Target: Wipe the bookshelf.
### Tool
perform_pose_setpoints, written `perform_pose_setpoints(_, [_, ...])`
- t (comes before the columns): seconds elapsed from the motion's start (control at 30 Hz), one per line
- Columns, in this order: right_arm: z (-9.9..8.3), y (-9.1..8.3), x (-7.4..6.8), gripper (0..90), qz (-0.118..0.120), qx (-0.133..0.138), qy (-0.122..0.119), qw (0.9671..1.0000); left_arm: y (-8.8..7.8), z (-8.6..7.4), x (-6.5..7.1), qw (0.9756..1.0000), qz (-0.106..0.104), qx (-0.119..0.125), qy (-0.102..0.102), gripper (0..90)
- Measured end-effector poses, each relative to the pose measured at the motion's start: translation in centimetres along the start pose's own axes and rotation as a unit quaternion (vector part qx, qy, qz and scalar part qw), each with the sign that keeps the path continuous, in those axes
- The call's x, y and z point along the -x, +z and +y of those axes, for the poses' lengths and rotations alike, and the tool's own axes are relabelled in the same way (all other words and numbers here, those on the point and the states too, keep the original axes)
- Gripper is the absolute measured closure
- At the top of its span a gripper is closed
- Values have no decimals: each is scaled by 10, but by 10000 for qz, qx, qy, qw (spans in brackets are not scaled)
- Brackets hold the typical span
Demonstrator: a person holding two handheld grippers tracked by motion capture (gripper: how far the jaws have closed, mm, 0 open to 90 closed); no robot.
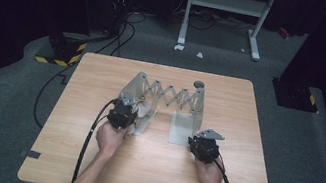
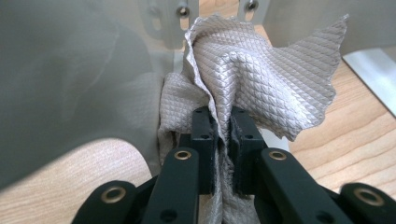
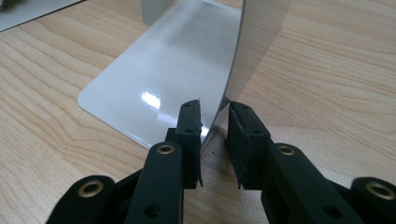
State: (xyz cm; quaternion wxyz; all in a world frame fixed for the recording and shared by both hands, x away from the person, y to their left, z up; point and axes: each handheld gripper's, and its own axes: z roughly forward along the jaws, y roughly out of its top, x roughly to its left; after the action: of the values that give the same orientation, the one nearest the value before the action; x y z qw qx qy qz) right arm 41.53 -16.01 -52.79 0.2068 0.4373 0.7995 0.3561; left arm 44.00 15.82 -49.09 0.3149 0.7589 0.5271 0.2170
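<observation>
While fingers pinch cloth (image 2: 261, 79), wrists low.

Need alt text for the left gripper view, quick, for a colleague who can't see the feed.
The left claw is shut on a fold of grey quilted cloth, which bunches up above the jaws. The cloth lies against the grey metal end plate of an expanding rack, over the wooden table.
</observation>
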Motion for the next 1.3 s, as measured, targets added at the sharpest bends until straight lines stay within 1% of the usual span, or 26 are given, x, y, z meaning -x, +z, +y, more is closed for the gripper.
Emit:
perform_pose_setpoints(0.1, [0, 0, 0, 749, -3, 0, -2, 10000, 3, -4, 0, 10000, 14, -26, -31, 819])
perform_pose_setpoints(0.2, [0, 0, 0, 749, -3, 0, -4, 10000, 7, -9, -1, 9999, 23, -130, -52, 819])
perform_pose_setpoints(0.27, [0, 0, 0, 749, 0, 0, -1, 10000, 10, -11, -2, 9999, 24, -148, -62, 819])
perform_pose_setpoints(0.4, [0, 0, 0, 750, 1, 0, -3, 10000, 9, -9, -3, 9998, 36, -158, -79, 819])
perform_pose_setpoints(0.47, [0, 0, 0, 750, 2, 2, -2, 10000, 6, -7, -3, 9999, 36, -114, -82, 819])
perform_pose_setpoints(0.63, [0, 0, 0, 750, 3, 1, -5, 10000, -7, 2, -3, 10000, 57, 35, -71, 819])
perform_pose_setpoints(0.73, [0, 0, 0, 750, 4, 2, -1, 10000, -17, 10, -4, 9998, 54, 170, -87, 819])
perform_pose_setpoints(0.8, [0, 0, 0, 750, 5, 1, 0, 10000, -24, 15, -4, 9998, 44, 201, -75, 819])
perform_pose_setpoints(1.0, [0, 0, 0, 750, 9, 1, 2, 10000, -42, 31, -4, 9992, 83, 398, -21, 819])
perform_pose_setpoints(1.03, [0, 0, 0, 750, 10, -1, 4, 10000, -45, 34, -4, 9990, 87, 432, -37, 819])
perform_pose_setpoints(1.13, [0, 0, 0, 751, 14, 6, 1, 10000, -52, 42, -4, 9988, 106, 473, -6, 819])
perform_pose_setpoints(1.3, [0, 0, 0, 751, 18, -3, 13, 10000, -60, 54, -7, 9988, 94, 489, -25, 818])
